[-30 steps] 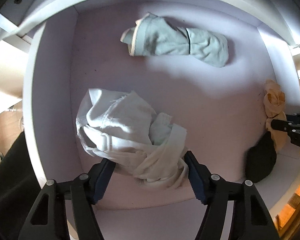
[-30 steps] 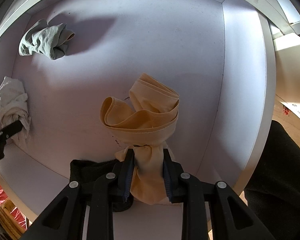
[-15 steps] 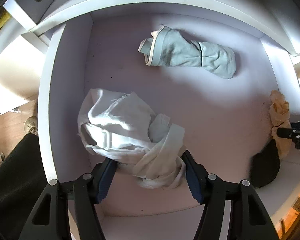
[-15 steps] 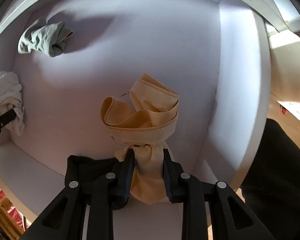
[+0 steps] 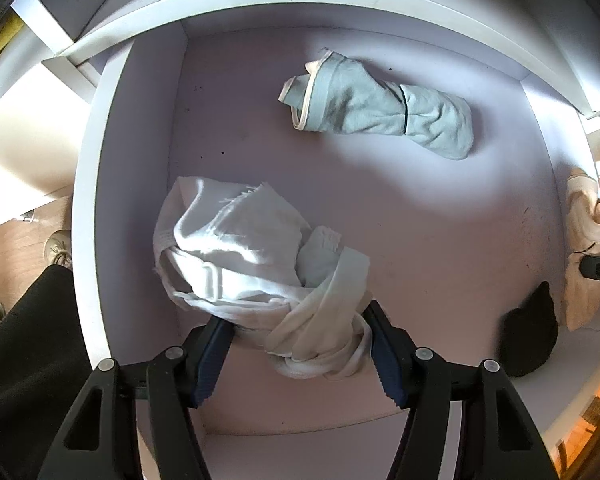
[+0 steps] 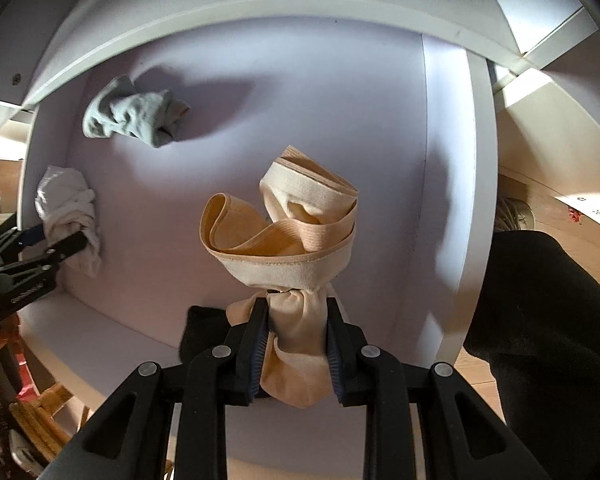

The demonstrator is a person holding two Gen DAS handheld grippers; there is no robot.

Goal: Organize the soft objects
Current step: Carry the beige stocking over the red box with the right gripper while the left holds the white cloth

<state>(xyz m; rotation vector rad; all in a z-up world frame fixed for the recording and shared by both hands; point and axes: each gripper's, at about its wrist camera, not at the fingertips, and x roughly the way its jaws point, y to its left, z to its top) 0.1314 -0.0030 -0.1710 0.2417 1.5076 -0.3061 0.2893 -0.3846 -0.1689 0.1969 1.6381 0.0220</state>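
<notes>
Between the right gripper's (image 6: 296, 332) fingers a beige garment (image 6: 288, 240) is pinched tight at its knotted waist, its looped band standing above the white drawer (image 6: 340, 100) floor. Just behind those fingers lies a black cloth (image 6: 202, 332). On the drawer's left side, the left gripper (image 5: 300, 344) holds a bundled white garment (image 5: 244, 256), its fingers closed against the bundle's lower end. Near the back wall, well apart from both, rests a grey-green garment (image 5: 380, 112).
</notes>
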